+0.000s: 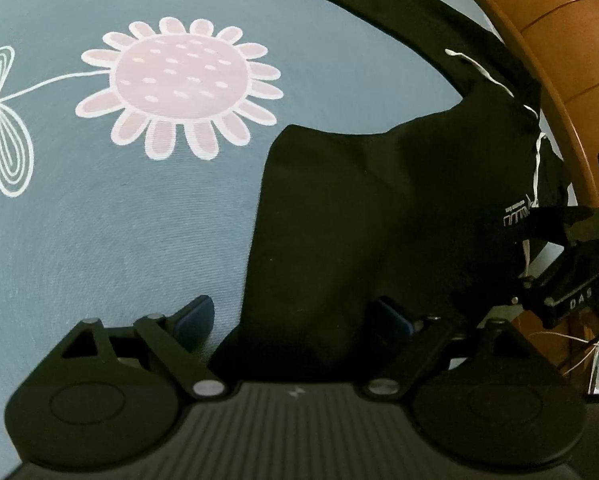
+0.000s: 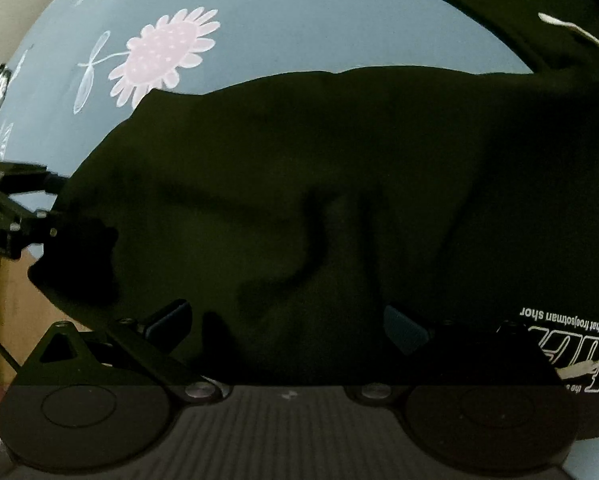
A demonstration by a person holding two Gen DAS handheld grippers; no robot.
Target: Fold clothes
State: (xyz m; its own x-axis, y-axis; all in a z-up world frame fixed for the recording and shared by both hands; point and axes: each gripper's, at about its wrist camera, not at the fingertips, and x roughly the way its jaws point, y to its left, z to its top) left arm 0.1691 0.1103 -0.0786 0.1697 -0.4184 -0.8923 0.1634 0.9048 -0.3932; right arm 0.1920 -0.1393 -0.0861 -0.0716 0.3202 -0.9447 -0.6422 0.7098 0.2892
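My left gripper [image 1: 301,318] stands wide open, its two blue-padded fingers [image 1: 197,314] spread apart with a fold of the black garment [image 1: 379,208] running up between them; the left pad sits over bare cloth-covered surface and the right pad lies against the dark fabric, but nothing is pinched. My right gripper [image 2: 287,322] is spread just as wide, both pads hovering at the near edge of the same garment [image 2: 339,184], and I cannot tell whether they touch it. The garment is soft, matte, black knit, lying rumpled with shallow creases, draped over the blue cover [image 1: 99,220] from about 12 o'clock round to 3 o'clock in my left view. A white drawstring [image 1: 483,70] trails along its edge at 2 o'clock, and white printed lettering [image 2: 559,316] shows upside down at 4 o'clock in my right view. The cover is finely ribbed, grey-blue, printed with a large pink flower [image 1: 179,84] with white-edged petals and a thin white stem. Only my left view shows the orange-brown wooden floor [image 1: 559,40] curving past at 2 o'clock, and my other gripper [image 1: 571,280] at 3 o'clock beside the lettering. Only my right view shows the full breadth of the fabric, its central creases, a pale wall at 10 o'clock, and the left gripper [image 2: 15,216] at 9 o'clock at the fabric's edge.
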